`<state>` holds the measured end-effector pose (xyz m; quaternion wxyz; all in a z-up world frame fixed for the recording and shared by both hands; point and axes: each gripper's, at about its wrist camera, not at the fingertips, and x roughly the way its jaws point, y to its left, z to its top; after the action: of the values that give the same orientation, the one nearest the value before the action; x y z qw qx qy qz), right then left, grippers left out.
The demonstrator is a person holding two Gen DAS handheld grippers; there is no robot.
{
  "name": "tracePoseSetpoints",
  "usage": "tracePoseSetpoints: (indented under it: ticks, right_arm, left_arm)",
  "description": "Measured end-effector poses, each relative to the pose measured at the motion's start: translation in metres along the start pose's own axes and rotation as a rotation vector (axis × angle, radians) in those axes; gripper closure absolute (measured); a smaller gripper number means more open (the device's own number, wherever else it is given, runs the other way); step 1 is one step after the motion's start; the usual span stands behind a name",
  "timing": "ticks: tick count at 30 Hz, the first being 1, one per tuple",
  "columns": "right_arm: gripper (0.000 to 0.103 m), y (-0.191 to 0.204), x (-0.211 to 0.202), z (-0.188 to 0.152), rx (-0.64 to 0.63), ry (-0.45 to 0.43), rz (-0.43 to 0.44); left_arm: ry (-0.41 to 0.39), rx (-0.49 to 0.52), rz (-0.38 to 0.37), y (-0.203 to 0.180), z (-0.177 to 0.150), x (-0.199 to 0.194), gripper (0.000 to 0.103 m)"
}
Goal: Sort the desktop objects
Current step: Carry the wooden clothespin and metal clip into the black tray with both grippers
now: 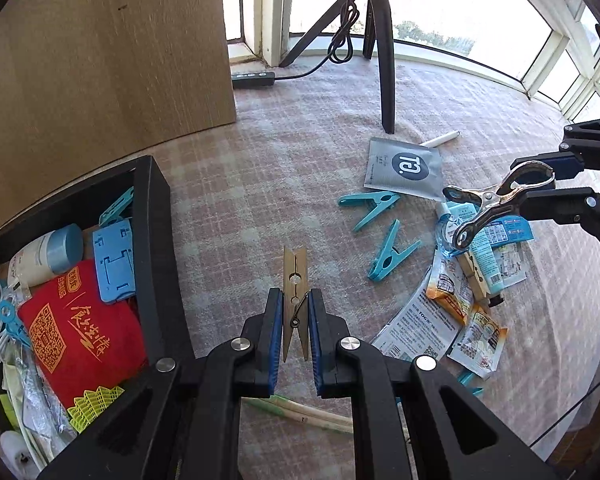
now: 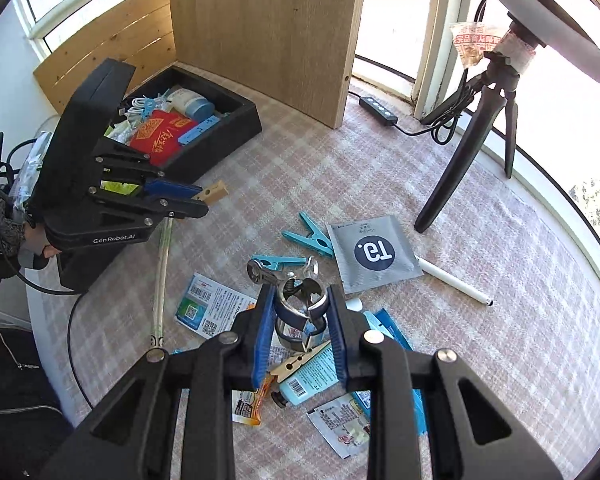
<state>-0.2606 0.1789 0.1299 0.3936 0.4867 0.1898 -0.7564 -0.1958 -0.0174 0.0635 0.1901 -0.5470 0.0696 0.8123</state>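
My left gripper (image 1: 295, 300) is shut on a wooden clothespin (image 1: 295, 280) and holds it above the checked tablecloth, right of the black storage box (image 1: 156, 240); it shows in the right wrist view too (image 2: 204, 200). My right gripper (image 2: 300, 300) is shut on a metal spring clip (image 2: 290, 280), held above a pile of sachets and a blue tube (image 2: 308, 376). In the left wrist view the metal clip (image 1: 496, 200) hangs at the right. Two blue plastic pegs (image 1: 372, 206) lie on the cloth near a grey sachet (image 1: 404, 168).
The box holds a red packet (image 1: 80, 328), a blue holder, a bottle and cables. A tripod (image 2: 460, 152), a power strip (image 2: 378, 110) and a wooden panel (image 2: 268, 32) stand at the back. A white pen (image 2: 452, 280), a leaflet (image 2: 212, 308) and wrapped chopsticks (image 2: 162, 272) lie on the cloth.
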Motion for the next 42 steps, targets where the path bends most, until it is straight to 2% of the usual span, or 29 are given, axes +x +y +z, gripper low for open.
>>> tracePoseSetpoints:
  ticks: [6, 11, 19, 25, 29, 33, 36, 42]
  right_arm:
    - [0.078, 0.013, -0.018, 0.001, 0.061, -0.07, -0.007]
    - [0.078, 0.037, -0.036, 0.008, 0.107, -0.15, -0.01]
    - [0.078, 0.088, -0.049, 0.032, 0.138, -0.237, 0.02]
    - [0.078, 0.138, -0.053, 0.046, 0.109, -0.261, 0.091]
    - [0.078, 0.177, -0.037, 0.054, 0.09, -0.252, 0.168]
    - [0.078, 0.218, -0.015, 0.06, 0.063, -0.218, 0.24]
    - [0.078, 0.247, 0.003, 0.062, 0.034, -0.181, 0.277]
    - [0.078, 0.283, 0.033, 0.065, -0.01, -0.122, 0.294]
  left_arm:
    - [-0.057, -0.017, -0.024, 0.003, -0.003, -0.032, 0.092]
    - [-0.113, -0.043, -0.009, 0.014, -0.018, -0.071, 0.092]
    - [-0.198, -0.124, 0.049, 0.061, -0.062, -0.144, 0.092]
    - [-0.245, -0.2, 0.142, 0.109, -0.106, -0.194, 0.092]
    - [-0.245, -0.252, 0.203, 0.138, -0.136, -0.21, 0.092]
    - [-0.229, -0.294, 0.23, 0.159, -0.159, -0.212, 0.092]
    - [-0.212, -0.303, 0.228, 0.166, -0.171, -0.208, 0.092]
    - [-0.192, -0.317, 0.222, 0.173, -0.184, -0.197, 0.092]
